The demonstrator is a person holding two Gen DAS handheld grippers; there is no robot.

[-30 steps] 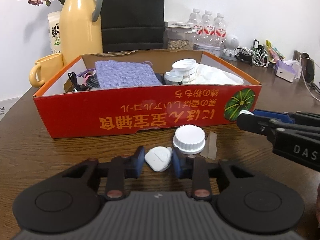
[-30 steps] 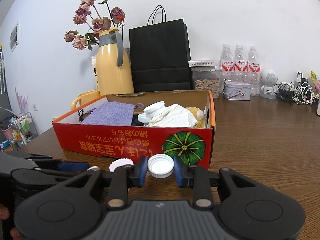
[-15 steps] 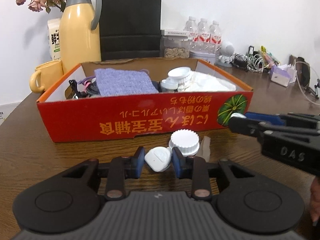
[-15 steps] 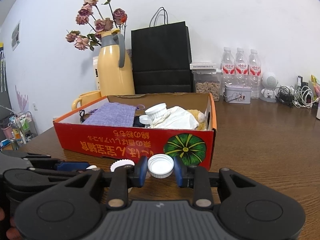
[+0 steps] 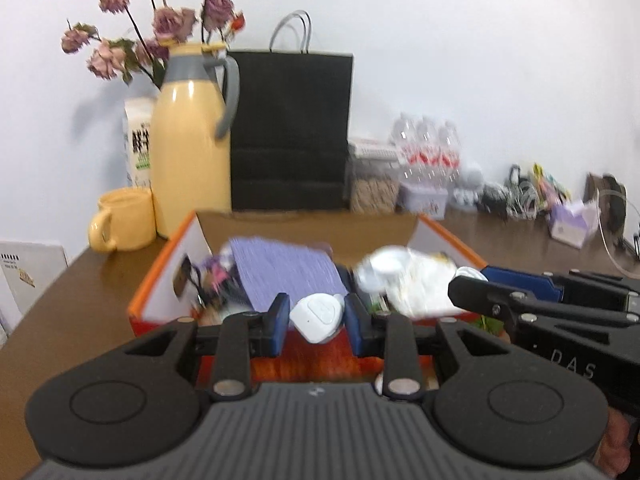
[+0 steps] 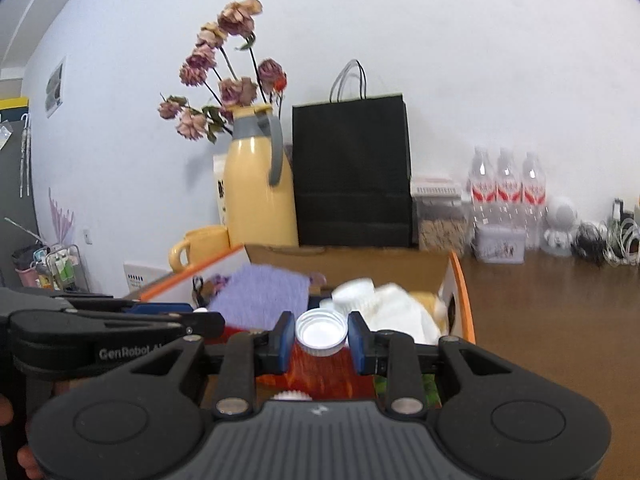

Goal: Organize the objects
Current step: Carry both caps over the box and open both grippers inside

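Note:
My left gripper (image 5: 317, 322) is shut on a small white rounded plastic piece (image 5: 317, 318) and holds it above the front wall of the red-orange cardboard box (image 5: 160, 280). My right gripper (image 6: 321, 336) is shut on a white bottle cap (image 6: 321, 332), open side towards me, also above the box's front wall (image 6: 324, 372). The box holds a purple cloth (image 5: 286, 270), white lids and white wrapping (image 5: 420, 276). The right gripper shows in the left wrist view (image 5: 468, 280), the left gripper in the right wrist view (image 6: 200, 318). A ribbed white lid (image 6: 292, 395) lies on the table below.
Behind the box stand a yellow thermos with dried flowers (image 5: 190, 140), a yellow mug (image 5: 122, 220), a black paper bag (image 5: 290, 132), a jar, water bottles (image 5: 426, 152) and tangled cables (image 5: 520, 196). The brown table (image 6: 560, 320) extends right.
Both grippers have lifted from table level with their objects and moved forward, now over the box's front wall. The ribbed white lid stays on the table below.

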